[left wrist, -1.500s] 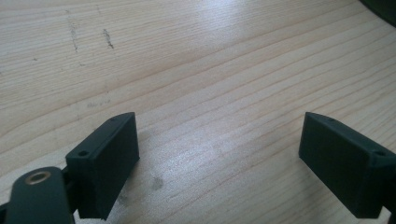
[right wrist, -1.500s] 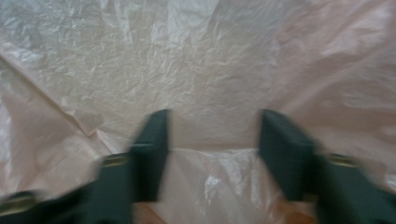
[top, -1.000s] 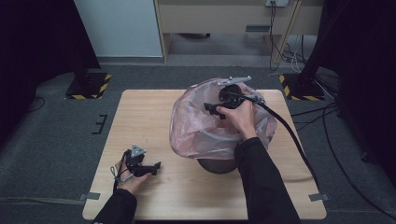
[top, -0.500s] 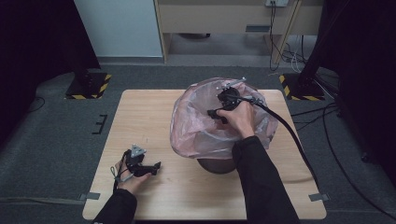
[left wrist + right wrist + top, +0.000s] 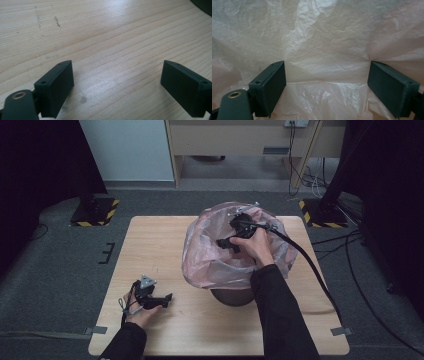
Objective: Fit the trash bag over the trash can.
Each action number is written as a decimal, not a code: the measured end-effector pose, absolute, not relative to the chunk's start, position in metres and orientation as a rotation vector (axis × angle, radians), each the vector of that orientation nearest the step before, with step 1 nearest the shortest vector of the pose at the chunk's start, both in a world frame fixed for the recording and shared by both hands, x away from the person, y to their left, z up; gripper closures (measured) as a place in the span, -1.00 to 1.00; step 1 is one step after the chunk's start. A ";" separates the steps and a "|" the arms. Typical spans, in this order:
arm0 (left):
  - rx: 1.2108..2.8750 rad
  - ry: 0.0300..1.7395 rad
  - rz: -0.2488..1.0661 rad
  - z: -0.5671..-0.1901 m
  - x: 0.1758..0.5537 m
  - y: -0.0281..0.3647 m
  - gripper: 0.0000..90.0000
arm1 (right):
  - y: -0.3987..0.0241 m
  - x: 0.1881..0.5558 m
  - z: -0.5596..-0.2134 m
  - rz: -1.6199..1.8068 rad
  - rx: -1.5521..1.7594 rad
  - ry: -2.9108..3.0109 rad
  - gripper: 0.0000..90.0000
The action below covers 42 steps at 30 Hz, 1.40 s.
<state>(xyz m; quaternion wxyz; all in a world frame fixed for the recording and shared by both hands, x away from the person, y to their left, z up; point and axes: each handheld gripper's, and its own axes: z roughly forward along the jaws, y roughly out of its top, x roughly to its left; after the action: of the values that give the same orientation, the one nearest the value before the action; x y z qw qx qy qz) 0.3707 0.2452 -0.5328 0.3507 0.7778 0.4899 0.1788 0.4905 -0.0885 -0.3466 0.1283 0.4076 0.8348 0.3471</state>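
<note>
A pink translucent plastic bag [image 5: 210, 255] lines a dark bin [image 5: 231, 296] standing right of the table's middle, its film billowing up over the rim. My right gripper [image 5: 223, 243] sits inside the bag's mouth; its jaws have just been opening and stand wide, with crinkled bag film [image 5: 324, 55] beyond them and nothing pressed between the pads. My left gripper [image 5: 166, 298] rests low at the table's front left. It is open over bare wood [image 5: 112, 45], holding nothing.
The wooden table [image 5: 150, 250] has free room on its left half. A black cable [image 5: 310, 265] trails from the right gripper off the right side. Yellow-black striped stand bases [image 5: 95, 210] sit on the floor behind the table.
The right hand sank a little into the bag. The bag film shifted slightly around it. The left hand stayed put.
</note>
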 end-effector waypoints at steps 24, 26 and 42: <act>2.017 1.266 0.477 -0.534 0.371 0.243 -0.78 | -0.129 0.449 -0.284 1.441 1.067 2.019 -0.68; 2.018 1.265 0.479 -0.534 0.371 0.243 -0.78 | -0.132 0.445 -0.280 1.473 1.060 1.989 -0.68; 2.019 1.261 0.482 -0.534 0.370 0.243 -0.78 | -0.137 0.408 -0.249 1.583 0.942 1.772 -0.68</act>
<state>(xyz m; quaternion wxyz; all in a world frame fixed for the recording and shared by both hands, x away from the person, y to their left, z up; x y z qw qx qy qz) 0.3703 0.2428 -0.5341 0.3487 0.7791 0.4865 0.1861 0.4078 -0.1375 -0.2488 0.2888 0.3529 0.6637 0.5929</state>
